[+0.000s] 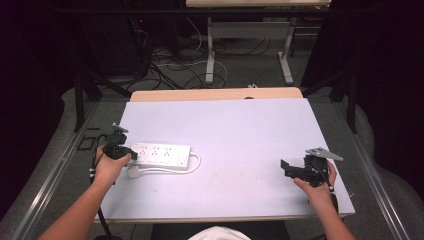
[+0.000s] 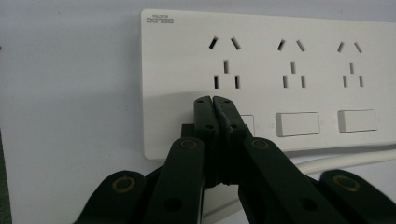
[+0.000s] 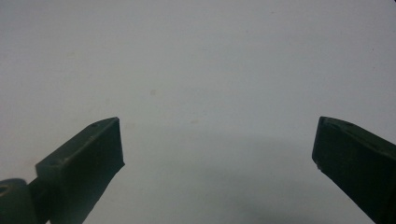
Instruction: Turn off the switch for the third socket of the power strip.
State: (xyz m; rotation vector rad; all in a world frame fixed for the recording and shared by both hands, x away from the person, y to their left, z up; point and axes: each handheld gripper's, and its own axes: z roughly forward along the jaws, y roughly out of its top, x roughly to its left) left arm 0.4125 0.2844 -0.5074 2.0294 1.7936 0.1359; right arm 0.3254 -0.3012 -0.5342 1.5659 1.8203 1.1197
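Pressing closed black jaws down on a long white plastic power strip [image 1: 161,155] at the left side of the pale table [image 1: 240,130].

The left gripper [image 2: 213,100] has its two jaws squeezed tight together with nothing between them. Their tips sit on the top of the power strip, right over the first white switch, just below the first set of plug holes. Two more white rocker switches [image 2: 297,123] sit in a row beside it. The strip's thick white cord [image 1: 192,165] loops round beside it on the table. The right gripper [image 3: 217,149] is well apart, over at the right side of the table. Its jaws stand wide open and hold nothing, with bare table under them.
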